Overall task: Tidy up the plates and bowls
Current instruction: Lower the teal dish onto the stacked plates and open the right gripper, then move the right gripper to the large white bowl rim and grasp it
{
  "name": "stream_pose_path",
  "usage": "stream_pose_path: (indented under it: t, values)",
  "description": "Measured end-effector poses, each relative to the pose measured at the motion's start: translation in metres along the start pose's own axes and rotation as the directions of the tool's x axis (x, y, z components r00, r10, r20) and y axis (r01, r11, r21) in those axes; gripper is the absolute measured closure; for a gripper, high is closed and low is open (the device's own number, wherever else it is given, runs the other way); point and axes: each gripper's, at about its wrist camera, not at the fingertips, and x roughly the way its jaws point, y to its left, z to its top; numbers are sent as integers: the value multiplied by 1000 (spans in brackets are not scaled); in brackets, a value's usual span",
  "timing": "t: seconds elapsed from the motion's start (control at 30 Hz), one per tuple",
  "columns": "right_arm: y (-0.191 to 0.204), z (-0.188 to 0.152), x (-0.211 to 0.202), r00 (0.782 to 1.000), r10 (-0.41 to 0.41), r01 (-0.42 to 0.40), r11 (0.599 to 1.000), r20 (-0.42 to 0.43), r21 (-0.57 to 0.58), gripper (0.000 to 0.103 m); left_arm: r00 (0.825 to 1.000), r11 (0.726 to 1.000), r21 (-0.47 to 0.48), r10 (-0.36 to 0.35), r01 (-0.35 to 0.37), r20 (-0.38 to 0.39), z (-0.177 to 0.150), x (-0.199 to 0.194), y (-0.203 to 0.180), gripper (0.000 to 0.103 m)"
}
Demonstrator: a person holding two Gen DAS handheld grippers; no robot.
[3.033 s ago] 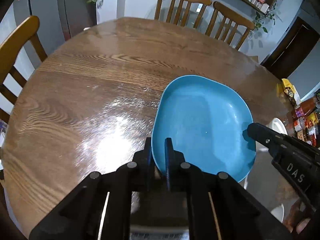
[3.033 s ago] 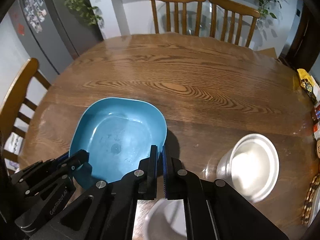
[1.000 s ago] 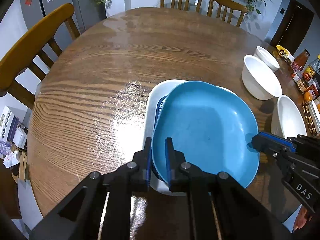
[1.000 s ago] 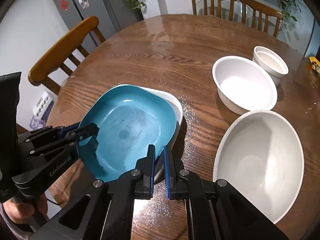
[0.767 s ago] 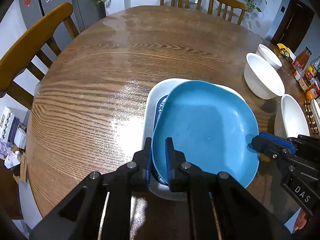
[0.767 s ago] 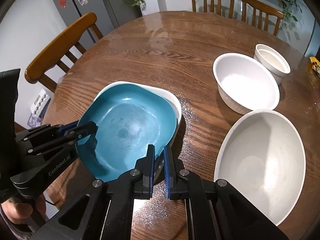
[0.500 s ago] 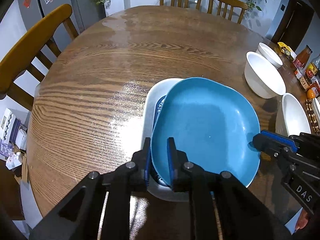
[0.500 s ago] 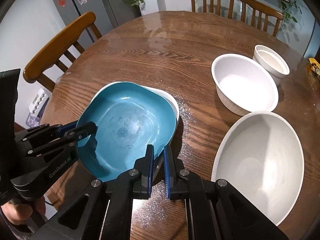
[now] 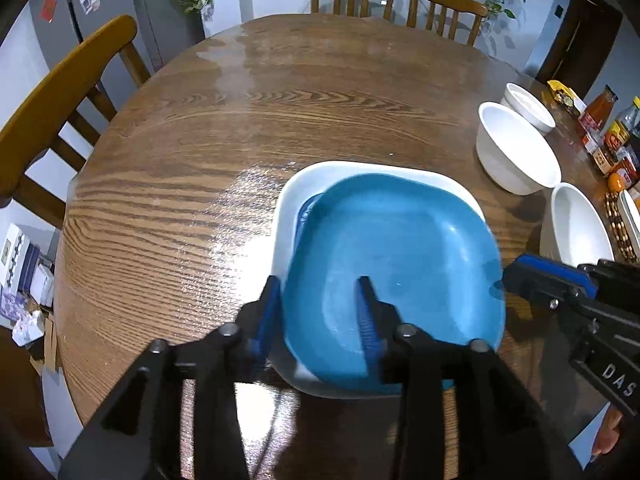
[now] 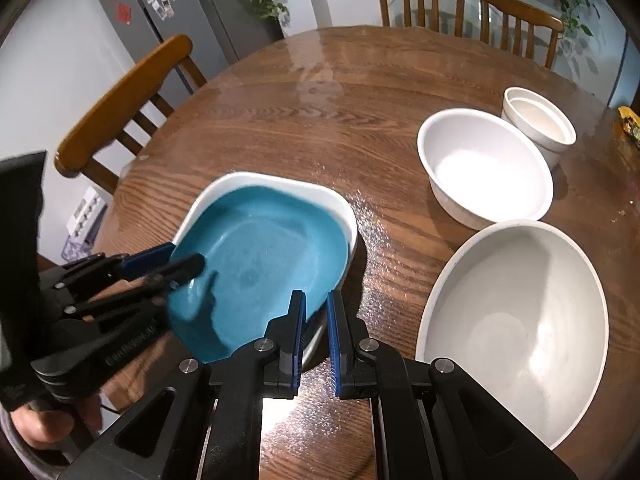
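A blue square plate (image 9: 394,264) lies nested in a white square dish (image 9: 294,184) on the round wooden table (image 9: 200,140). My left gripper (image 9: 318,300) is open, its fingers straddling the plate's near rim. In the right wrist view the blue plate (image 10: 260,264) sits in the white dish (image 10: 280,182), tilted up at its left. My right gripper (image 10: 316,316) is open a little at the plate's right rim; the rim is no longer between its pads. The left gripper (image 10: 176,262) shows there at the plate's left edge.
Three white bowls stand on the right: a large oval one (image 10: 516,320), a round one (image 10: 484,164) and a small one (image 10: 538,120). Bottles and jars (image 9: 612,136) crowd the far right edge. Wooden chairs (image 9: 52,120) ring the table.
Both grippers lowered the blue plate into the white dish. The left gripper opened wide and let go; the right gripper opened slightly and released the rim.
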Motion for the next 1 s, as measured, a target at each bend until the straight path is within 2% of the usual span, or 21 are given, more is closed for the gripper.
stream_pose_path:
  t: [0.1, 0.13, 0.37, 0.5, 0.63, 0.67, 0.73, 0.8, 0.83, 1.0]
  values:
    - [-1, 0, -6, 1000, 9, -9, 1000, 16, 4, 94, 999, 999, 9, 32, -33, 22, 1, -5, -4, 41]
    - [-2, 0, -8, 1000, 13, -13, 1000, 20, 4, 94, 998, 999, 8, 41, -42, 39, 1, -8, -4, 39]
    - [-8, -2, -23, 998, 48, -49, 999, 51, 13, 94, 994, 997, -5, 74, -74, 81, 1, -23, 2, 38]
    - [-16, -5, -35, 996, 56, -57, 998, 69, 9, 94, 992, 997, 5, 71, -72, 108, -5, -34, -3, 25]
    - [-23, -10, -50, 995, 46, -46, 999, 93, 1, 93, 991, 998, 33, 53, -58, 124, -7, -43, -14, 24]
    - [-26, -11, -54, 994, 42, -43, 999, 97, 4, 91, 991, 998, 39, 44, -49, 128, -8, -45, -17, 24]
    - [-32, -14, -63, 993, 39, -41, 999, 110, 14, 69, 991, 998, 44, 32, -39, 133, -9, -49, -21, 21]
    - [-35, -17, -71, 991, 30, -34, 999, 130, 23, 54, 990, 998, 49, 20, -27, 140, -9, -52, -26, 17]
    - [-38, -18, -76, 990, 24, -27, 999, 140, 24, 50, 990, 998, 51, 13, -21, 142, -10, -54, -28, 15]
    - [-54, -22, -92, 986, 9, -16, 999, 164, 43, 48, 989, 997, 72, -8, -3, 151, -10, -61, -41, 14]
